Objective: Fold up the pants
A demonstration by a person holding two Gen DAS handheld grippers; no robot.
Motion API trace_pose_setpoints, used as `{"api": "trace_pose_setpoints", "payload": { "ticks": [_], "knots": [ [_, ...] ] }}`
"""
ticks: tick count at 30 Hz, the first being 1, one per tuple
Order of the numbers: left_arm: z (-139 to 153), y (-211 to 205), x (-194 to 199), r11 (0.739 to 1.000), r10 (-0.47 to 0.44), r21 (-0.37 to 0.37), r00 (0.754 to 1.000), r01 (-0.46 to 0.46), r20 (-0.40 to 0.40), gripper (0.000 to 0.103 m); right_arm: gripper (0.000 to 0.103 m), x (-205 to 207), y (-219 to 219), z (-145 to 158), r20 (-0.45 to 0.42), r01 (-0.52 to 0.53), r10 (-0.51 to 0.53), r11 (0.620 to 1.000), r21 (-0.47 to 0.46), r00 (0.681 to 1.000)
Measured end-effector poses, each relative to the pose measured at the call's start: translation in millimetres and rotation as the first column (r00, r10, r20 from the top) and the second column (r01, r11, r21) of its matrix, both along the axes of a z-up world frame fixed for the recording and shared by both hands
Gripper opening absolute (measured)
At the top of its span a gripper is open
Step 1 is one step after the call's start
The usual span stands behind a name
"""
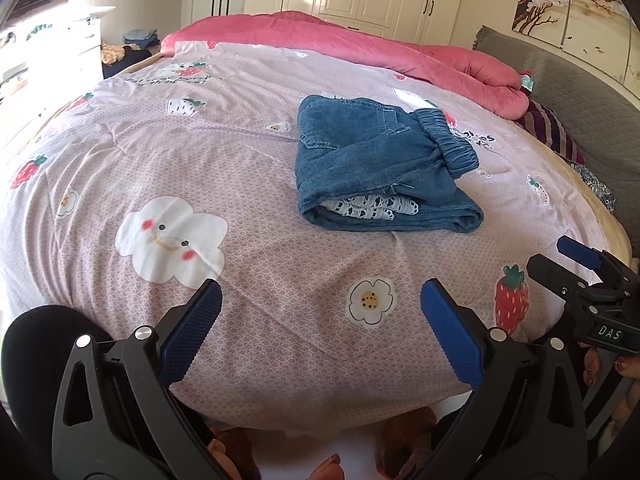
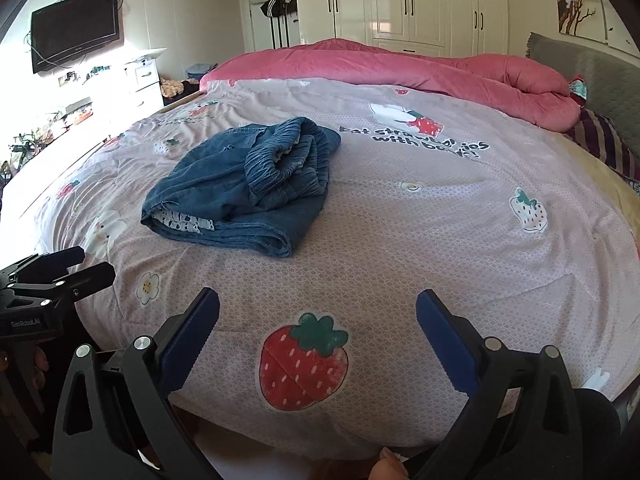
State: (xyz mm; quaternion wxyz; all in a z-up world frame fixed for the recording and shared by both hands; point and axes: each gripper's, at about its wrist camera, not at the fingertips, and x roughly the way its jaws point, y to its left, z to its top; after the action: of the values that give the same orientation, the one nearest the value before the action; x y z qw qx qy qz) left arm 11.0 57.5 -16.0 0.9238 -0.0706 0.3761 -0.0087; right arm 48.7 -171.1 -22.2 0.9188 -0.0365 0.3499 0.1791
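Only the right wrist view shows the television (image 2: 76, 30) beyond the pants (image 2: 240, 184).

- Left wrist view looks from the bed's near edge across the quilt (image 1: 200, 168).
- Right wrist view faces likewise, set rightward.
- Both share the folded pants (image 1: 380, 168) midway.

Blue pants (image 1: 372, 160), pink strawberry-print quilt (image 1: 200, 152)
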Motion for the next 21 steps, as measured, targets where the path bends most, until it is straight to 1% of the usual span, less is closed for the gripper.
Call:
{"api": "trace_pose_setpoints", "payload": {
  "ticks": [12, 21],
  "knots": [
    [-2.6, 0.7, 0.0, 1.0, 0.006, 0.015, 1.0, -0.006, -0.006, 0.094, 0.098, 1.0, -2.0, -0.7, -0.002, 0.004, -0.004, 1.0, 0.01, 1.0],
    [0.7, 0.9, 0.0, 1.0, 0.011, 0.014, 1.0, -0.011, -0.003, 0.094, 0.098, 2.2, -2.3, -1.2, -0.004, 0.005, -0.005, 1.0, 0.008, 1.0]
  ]
}}
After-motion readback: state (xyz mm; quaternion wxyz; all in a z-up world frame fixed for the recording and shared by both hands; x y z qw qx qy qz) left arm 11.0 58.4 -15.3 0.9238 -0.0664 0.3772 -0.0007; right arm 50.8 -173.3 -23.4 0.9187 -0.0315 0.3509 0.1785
